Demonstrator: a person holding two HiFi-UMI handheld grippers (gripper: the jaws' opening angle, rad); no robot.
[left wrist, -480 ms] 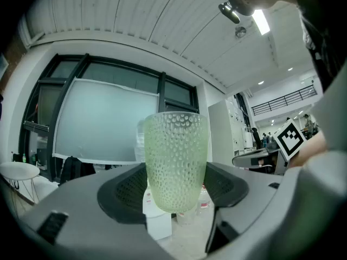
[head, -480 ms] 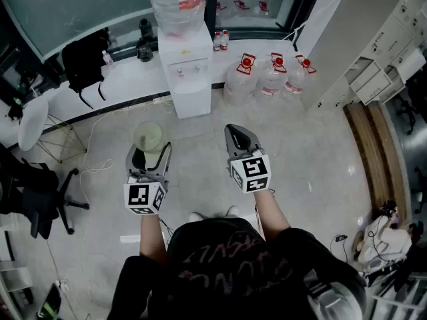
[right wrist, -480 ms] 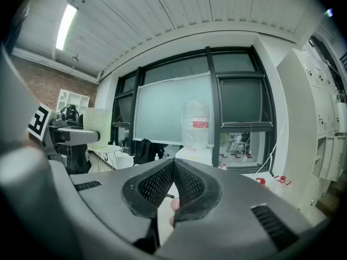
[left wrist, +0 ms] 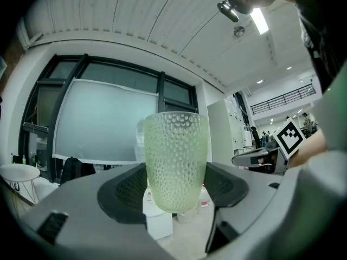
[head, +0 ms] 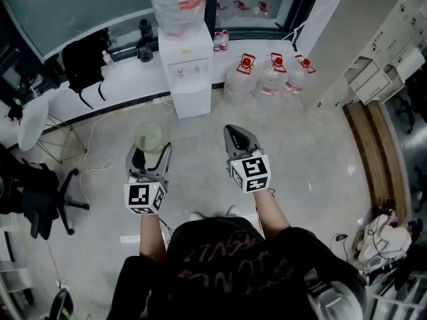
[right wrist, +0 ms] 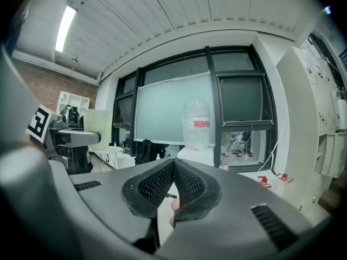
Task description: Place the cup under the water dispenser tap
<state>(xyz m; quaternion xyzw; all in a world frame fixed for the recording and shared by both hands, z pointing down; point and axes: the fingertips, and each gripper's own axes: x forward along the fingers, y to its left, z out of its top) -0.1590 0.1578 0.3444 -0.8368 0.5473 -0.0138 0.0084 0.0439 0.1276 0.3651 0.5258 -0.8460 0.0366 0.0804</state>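
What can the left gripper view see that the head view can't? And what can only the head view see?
Only the left gripper view: the ceiling light, and the little bumps all over the green cup, standing upright between the left gripper pads.
Only the head view: the person's arms, three water jugs on the floor, and a black chair.
Both: the cup, the white water dispenser ahead, and the right gripper.

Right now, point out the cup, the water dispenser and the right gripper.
cup (left wrist: 174, 161), left gripper view, its dimpled green wall.
water dispenser (head: 190, 89), head view, its white front panel.
right gripper (right wrist: 173, 167), right gripper view, where its closed fingers meet.
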